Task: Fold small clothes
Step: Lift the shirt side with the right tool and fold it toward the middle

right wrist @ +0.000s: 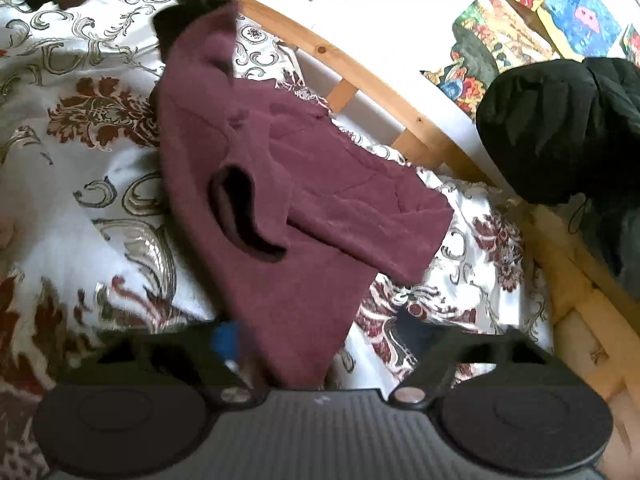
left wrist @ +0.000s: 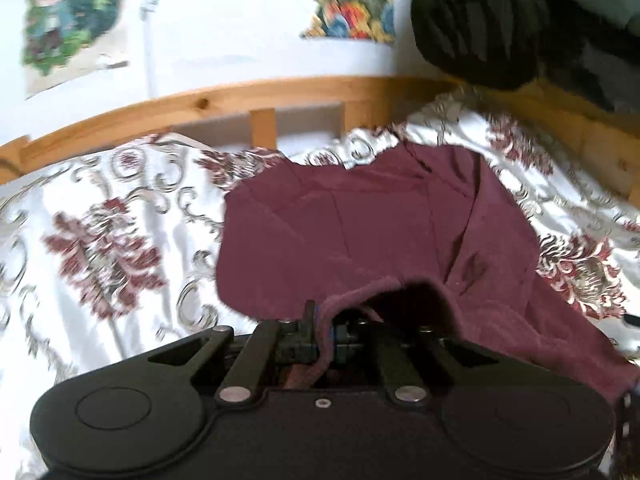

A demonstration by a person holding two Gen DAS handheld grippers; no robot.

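A small maroon garment (left wrist: 360,220) lies spread on the floral bedspread (left wrist: 100,240). Its near hem is lifted and pinched in my left gripper (left wrist: 324,332), which is shut on that edge. In the right wrist view the same maroon garment (right wrist: 288,184) runs from the far left towards me, with a dark sleeve or neck opening showing. Its far end is raised at my left gripper (right wrist: 176,28). Its near corner hangs between the fingers of my right gripper (right wrist: 320,340), beside the blue-padded left finger (right wrist: 226,342). The right finger (right wrist: 416,336) stands apart from the cloth, so the jaws are open.
A wooden bed rail (left wrist: 240,100) borders the bedspread's far side, and it (right wrist: 360,64) also shows in the right wrist view. A black bundle of fabric (right wrist: 560,128) rests on the rail to the right. Colourful pictures (left wrist: 68,28) hang on the white wall.
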